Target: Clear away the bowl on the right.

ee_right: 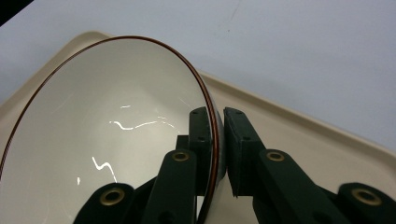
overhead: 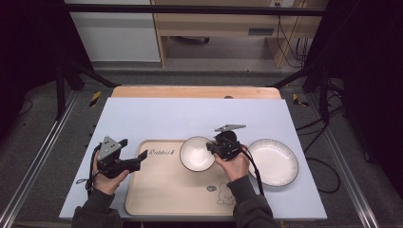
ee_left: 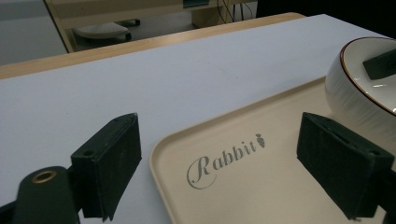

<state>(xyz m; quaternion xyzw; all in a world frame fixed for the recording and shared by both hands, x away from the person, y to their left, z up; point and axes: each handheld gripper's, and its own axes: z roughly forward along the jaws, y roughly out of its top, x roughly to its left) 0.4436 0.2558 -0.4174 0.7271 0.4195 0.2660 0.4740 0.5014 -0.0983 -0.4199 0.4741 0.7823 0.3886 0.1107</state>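
Broadly, a wooden table [overhead: 142, 91] carries a smooth pale-blue sheet [overhead: 190, 116], and on that sheet lies a matte cream tray [overhead: 161, 190] with rounded corners and a low raised rim. Grey script reading "Rabbit" [ee_left: 224, 158], finished with a small carrot mark, is printed near the tray's far-left corner, and a little cartoon rabbit drawing [overhead: 223, 195] sits near its near-right corner; small lettering beside that drawing is too fine to read. To the right of the tray, directly on the sheet, rests a round white plate [overhead: 275, 161] with a dark rim and faint ribbing. A glossy white bowl [overhead: 196, 153] with a thin reddish-brown rim line stands at the tray's far-right part, apparently a touch tilted, though the high view is too coarse to be sure. The right gripper [ee_right: 217, 140] has its jaws pinched on the bowl's wall, one pad inside and one outside. The left gripper [ee_left: 219, 168] hovers over the tray's left edge with its black jaws spread wide, holding nothing.
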